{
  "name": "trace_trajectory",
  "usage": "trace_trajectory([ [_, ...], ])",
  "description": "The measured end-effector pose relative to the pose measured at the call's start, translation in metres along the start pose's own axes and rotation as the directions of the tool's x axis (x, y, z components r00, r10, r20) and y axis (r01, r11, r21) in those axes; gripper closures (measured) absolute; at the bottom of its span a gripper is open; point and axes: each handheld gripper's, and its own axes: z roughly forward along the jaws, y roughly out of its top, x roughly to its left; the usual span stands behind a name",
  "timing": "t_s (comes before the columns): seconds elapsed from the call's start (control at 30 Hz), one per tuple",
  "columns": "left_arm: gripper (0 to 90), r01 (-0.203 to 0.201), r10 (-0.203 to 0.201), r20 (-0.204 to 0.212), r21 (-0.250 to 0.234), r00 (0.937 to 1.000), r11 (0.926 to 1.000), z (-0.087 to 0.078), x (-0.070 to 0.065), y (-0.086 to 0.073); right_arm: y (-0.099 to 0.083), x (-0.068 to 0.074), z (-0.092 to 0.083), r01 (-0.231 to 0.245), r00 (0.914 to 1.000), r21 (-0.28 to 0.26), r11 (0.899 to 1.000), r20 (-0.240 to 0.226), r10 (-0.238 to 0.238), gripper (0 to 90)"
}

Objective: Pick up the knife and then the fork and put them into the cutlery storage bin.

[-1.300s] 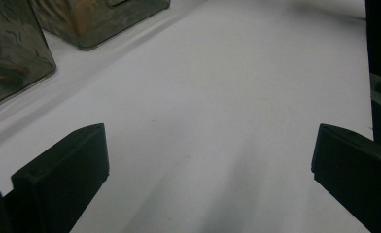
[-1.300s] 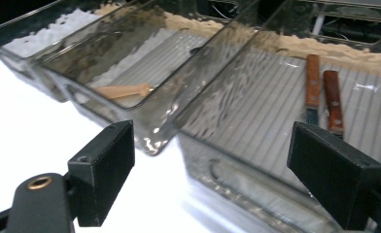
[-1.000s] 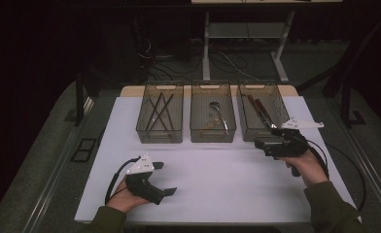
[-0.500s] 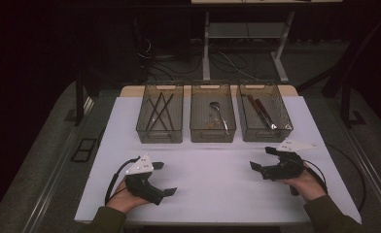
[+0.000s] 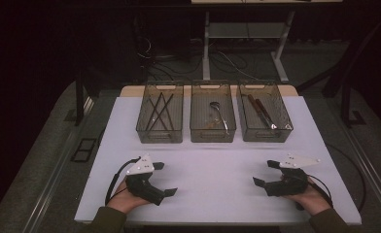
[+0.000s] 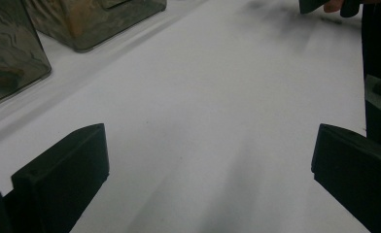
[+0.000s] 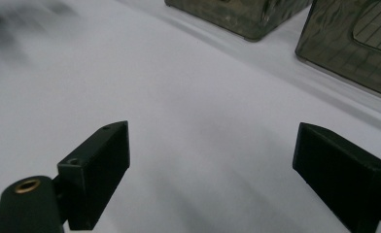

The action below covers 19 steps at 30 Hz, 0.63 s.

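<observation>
My left gripper (image 5: 164, 178) rests low over the white table (image 5: 213, 160) at the front left, jaws wide open and holding nothing. My right gripper (image 5: 267, 173) sits at the front right, also open and holding nothing. In the left gripper view its own jaws (image 6: 210, 165) stand far apart over bare white surface; the right gripper view shows the same for my right gripper (image 7: 213, 165). Three smoky clear bins stand in a row at the back: the left bin (image 5: 160, 132) holds dark sticks, the middle bin (image 5: 213, 133) a spoon (image 5: 218, 112), the right bin (image 5: 265, 132) knives.
The bins' corners (image 6: 13, 68) appear at the top left of the left gripper view and the bins' corners (image 7: 354, 43) at the top right of the right gripper view. Dark floor, cables and a table frame (image 5: 205, 43) lie beyond the table.
My right gripper has drawn back from the right bin to the table's front right, and its jaws have opened. The left gripper has stayed put.
</observation>
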Motion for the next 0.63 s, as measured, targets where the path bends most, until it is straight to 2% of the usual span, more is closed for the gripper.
trace_trajectory([
  [0.1, 0.0, 0.001, -0.001, 0.000, 0.002, 1.0000, 1.0000, 0.0002, -0.0001, -0.0001, -0.0031, 0.0015, -0.0021, 0.016, 0.9998, 0.011, 1.000, 0.015, -0.016, 13.2],
  [0.63, 0.0, -0.001, 0.001, 0.001, 0.013, 1.0000, 0.9999, 0.0015, -0.0005, -0.0006, -0.0052, 0.0003, -0.0026, 0.018, 0.9997, 0.020, 1.000, 0.013, -0.018, 13.2],
])
